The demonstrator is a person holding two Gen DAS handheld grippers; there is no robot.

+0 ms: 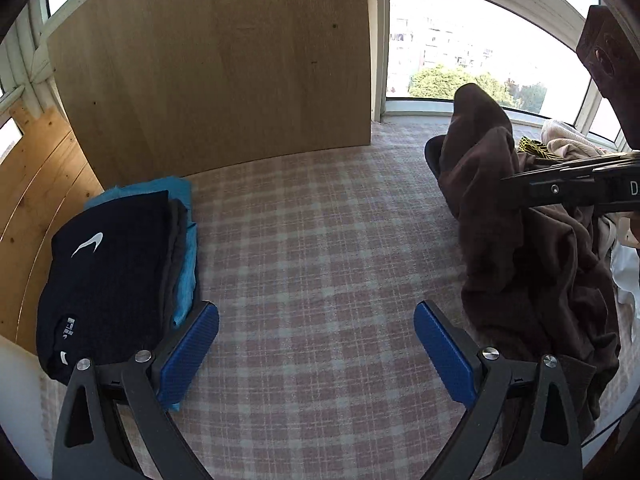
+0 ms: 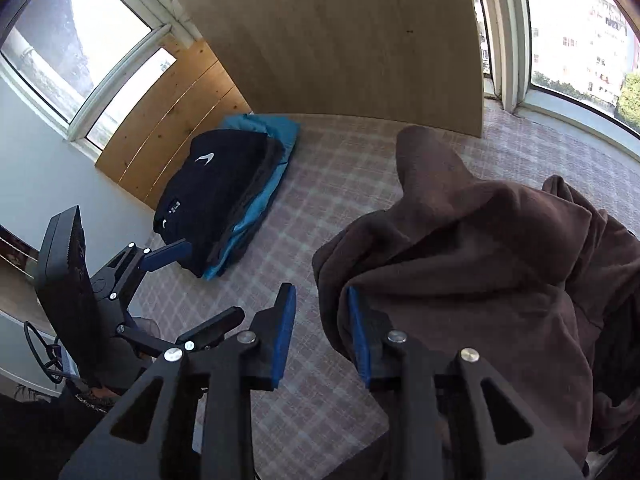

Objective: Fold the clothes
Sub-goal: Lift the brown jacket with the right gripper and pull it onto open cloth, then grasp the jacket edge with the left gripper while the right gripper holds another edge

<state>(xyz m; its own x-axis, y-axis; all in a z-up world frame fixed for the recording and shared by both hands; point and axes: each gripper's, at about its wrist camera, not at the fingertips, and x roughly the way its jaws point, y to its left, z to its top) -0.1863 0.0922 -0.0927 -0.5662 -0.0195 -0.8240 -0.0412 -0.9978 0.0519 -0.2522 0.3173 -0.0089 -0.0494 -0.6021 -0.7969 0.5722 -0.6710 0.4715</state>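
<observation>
- blue-padded fingers of our left gripper (image 1: 316, 354) fill the bottom of the left wrist view, spread wide over bare checked cloth (image 1: 320, 240), nothing between them.
- our right gripper (image 2: 322, 336) sits at the bottom of the right wrist view, jaws parted with a gap; the brown garment (image 2: 460, 260) drapes over the outer side of its right-hand finger, and no fabric lies between the pads.
- in the left wrist view the brown garment (image 1: 520, 240) hangs crumpled at the right edge, with a heap of pale clothes (image 1: 568, 142) behind it.
- open room: a broad stretch of the checked surface lies clear in mid frame, bounded by a wooden panel (image 1: 216, 64) at the top and window frames at the upper right.
- at the left, against a lighter wooden board (image 1: 36, 216), a folded stack (image 1: 120, 272): a dark top with a white swoosh logo (image 1: 88, 244) lies on grey and blue pieces. small white lettering near its lower edge is too small to read.
</observation>
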